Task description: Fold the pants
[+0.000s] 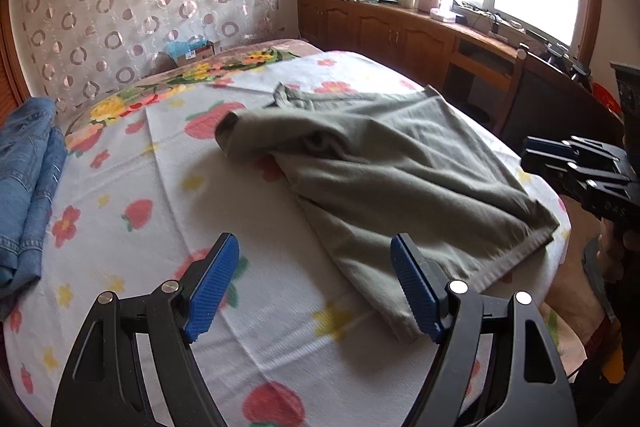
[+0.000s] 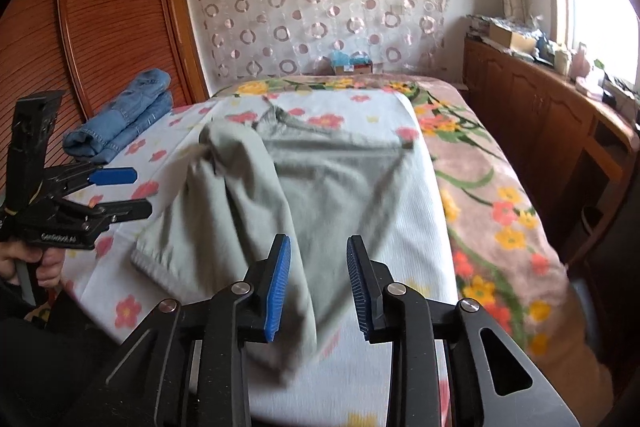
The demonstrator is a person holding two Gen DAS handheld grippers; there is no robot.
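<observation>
Both tools gaping, empty: left tool [image 1: 314, 287]; right tool [image 2: 318, 289] above grey pants [image 2: 320, 179].

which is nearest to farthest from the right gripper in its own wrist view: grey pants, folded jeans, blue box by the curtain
1. grey pants, right before the right gripper
2. folded jeans, far left on the bed
3. blue box, at the bed's head

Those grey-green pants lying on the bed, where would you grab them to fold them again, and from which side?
Probably the hemmed edge of the grey-green pants, at the bed's near side. It lies flat and straight on the flowered sheet, close to both open grippers, so one could slide in from the near side. The bunched far end offers no clean edge.
</observation>
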